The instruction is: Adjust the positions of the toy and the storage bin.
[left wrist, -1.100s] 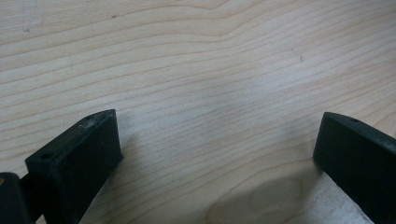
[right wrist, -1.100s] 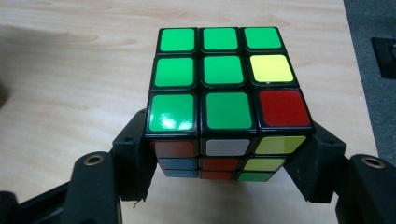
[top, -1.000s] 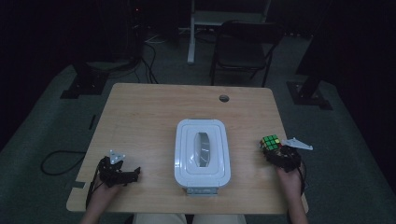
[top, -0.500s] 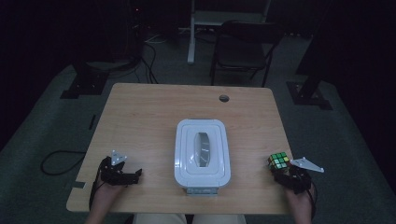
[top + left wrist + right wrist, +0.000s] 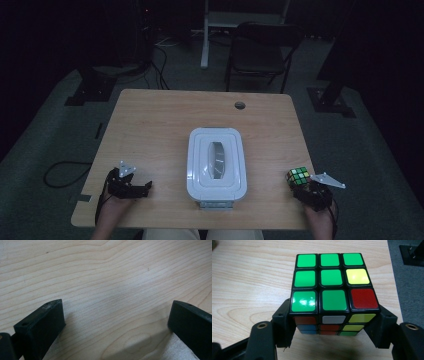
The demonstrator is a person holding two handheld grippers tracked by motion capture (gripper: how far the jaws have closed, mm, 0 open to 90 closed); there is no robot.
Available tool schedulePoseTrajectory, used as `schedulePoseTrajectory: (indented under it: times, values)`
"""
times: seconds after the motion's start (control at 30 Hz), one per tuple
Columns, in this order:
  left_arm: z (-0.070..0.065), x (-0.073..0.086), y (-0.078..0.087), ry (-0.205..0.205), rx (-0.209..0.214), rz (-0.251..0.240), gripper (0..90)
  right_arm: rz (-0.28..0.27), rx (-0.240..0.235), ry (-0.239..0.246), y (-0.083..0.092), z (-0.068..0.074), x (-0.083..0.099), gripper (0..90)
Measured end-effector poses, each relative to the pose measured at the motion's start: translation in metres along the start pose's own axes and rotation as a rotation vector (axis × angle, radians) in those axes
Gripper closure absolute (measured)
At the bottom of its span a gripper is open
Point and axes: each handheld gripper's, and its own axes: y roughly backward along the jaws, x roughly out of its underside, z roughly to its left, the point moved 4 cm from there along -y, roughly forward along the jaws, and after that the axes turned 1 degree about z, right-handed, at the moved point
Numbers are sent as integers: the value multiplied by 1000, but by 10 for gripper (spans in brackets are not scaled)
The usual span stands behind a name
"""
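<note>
Right gripper view: right gripper (image 5: 333,325) pinches the puzzle cube (image 5: 332,287) at lower centre, over the wooden table (image 5: 249,277). High view places the cube at lower right; the left gripper (image 5: 142,188), lower left, stands spread, holding nothing.

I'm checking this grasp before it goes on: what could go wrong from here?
The right gripper holds the puzzle cube only by its lower sides, so it might tip or twist out. It also sits near the table edge, where a drop could fall to the floor. The white box looks closed, blocking any placement inside.
</note>
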Motion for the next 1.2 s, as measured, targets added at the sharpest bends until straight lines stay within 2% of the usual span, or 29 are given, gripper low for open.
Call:
schedulePoseTrajectory:
  times: [0.13,0.17,0.23,0.33,0.57,0.67,0.77,0.83,0.93,1.07,1.2]
  values:
    - [0,0,0,-2,1,1,15,15,-36,-2,3,0,0,217]
    - [0,0,0,-2,1,1,15,4,-60,-8,6,0,-3,198]
    - [0,0,0,-2,1,1,15,-37,-60,-17,13,-1,-11,168]
    - [0,0,0,-2,1,1,14,-64,-70,-13,18,0,-19,119]
    - [0,0,0,-3,2,1,15,-93,-59,38,18,6,-36,123]
    - [0,0,0,-4,3,1,15,-125,-86,56,18,11,-46,138]
    - [0,0,0,-3,3,1,15,-142,-96,67,16,19,-55,141]
    - [0,0,0,-4,3,1,15,-145,-120,77,13,25,-61,142]
    - [0,0,0,-4,3,1,14,-140,-137,119,8,39,-68,142]
    - [0,0,0,-4,3,1,15,-144,-213,150,0,54,-73,142]
    - [0,0,0,-4,4,0,14,-120,-260,201,-9,71,-73,142]
